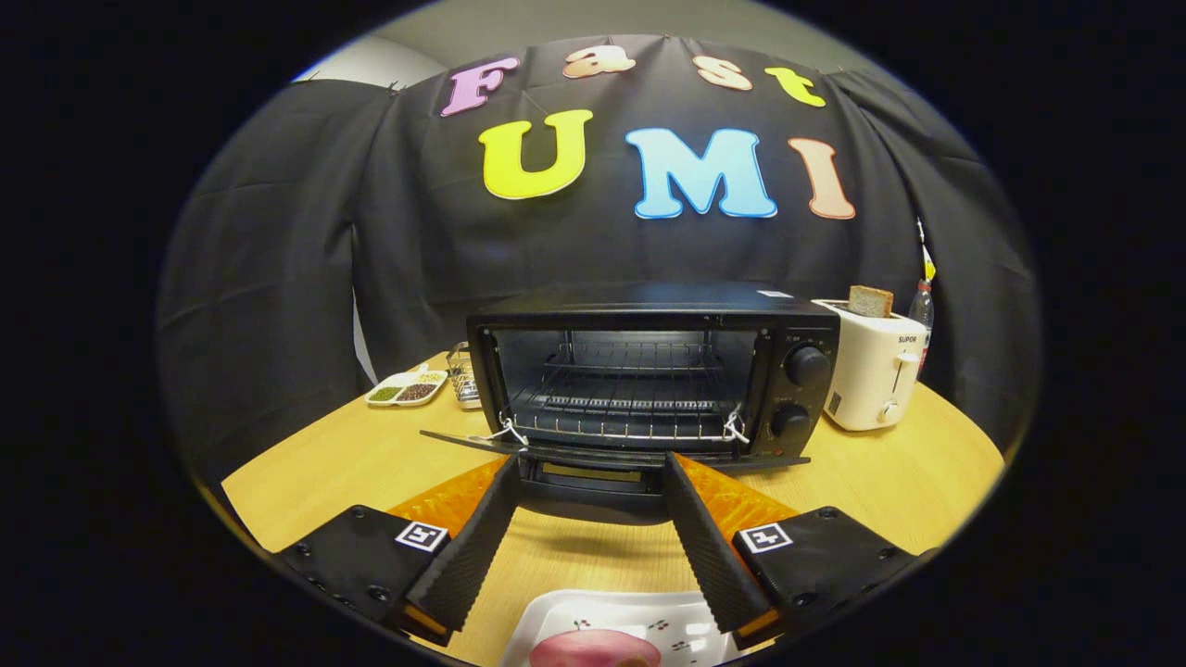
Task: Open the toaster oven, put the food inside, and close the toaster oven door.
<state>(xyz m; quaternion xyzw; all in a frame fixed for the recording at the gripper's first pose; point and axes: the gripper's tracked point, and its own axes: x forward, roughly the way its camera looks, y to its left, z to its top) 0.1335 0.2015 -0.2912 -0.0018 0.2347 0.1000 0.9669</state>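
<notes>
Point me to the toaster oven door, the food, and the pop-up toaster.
toaster oven door [593, 456]: gripper view, front edge of the lowered door, just beyond the open fingers.
food [593, 650]: gripper view, pink top, between the fingers.
pop-up toaster [866, 375]: gripper view, white side.

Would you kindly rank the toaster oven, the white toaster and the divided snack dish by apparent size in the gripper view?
1. toaster oven
2. white toaster
3. divided snack dish, though it sits farther back.
The open claw holds nothing.
</notes>
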